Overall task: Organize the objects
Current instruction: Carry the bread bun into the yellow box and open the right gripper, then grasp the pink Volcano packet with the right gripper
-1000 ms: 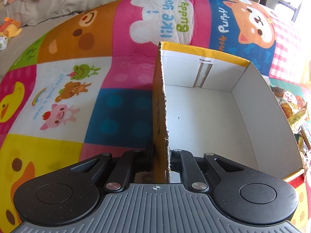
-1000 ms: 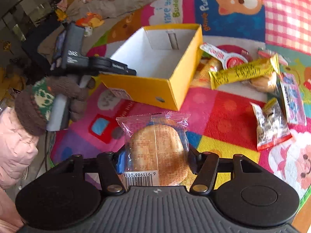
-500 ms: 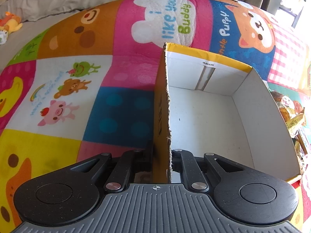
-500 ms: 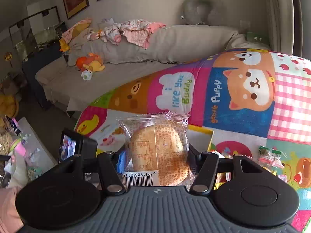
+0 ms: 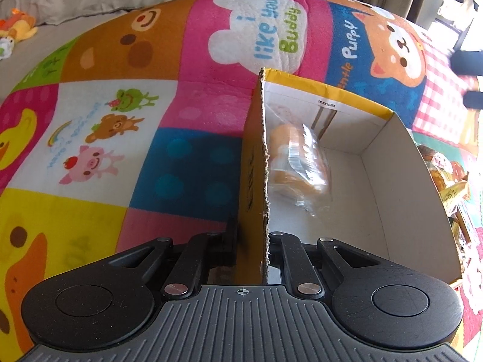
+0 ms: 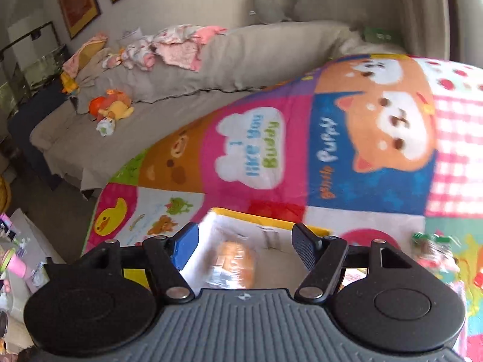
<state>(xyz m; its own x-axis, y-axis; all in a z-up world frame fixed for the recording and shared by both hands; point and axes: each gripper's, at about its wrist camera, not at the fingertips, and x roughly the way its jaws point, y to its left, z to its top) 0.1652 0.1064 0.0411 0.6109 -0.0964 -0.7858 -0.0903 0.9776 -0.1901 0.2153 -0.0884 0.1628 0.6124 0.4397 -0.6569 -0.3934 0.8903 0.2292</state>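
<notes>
The bun (image 5: 297, 163), sealed in clear crinkly film, lay blurred inside the box (image 5: 377, 181) by its left wall. It was judged light, soft, slippery, best pinched gently across its width. The left gripper (image 5: 250, 241) was clamped on that stiff cardboard wall; the right gripper (image 6: 241, 242) was opening, nothing between its pads

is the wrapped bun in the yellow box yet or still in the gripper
In the box. The wrapped bun shows blurred inside the yellow box, and the right hand-held gripper is opening, its pads clear of it.
</notes>
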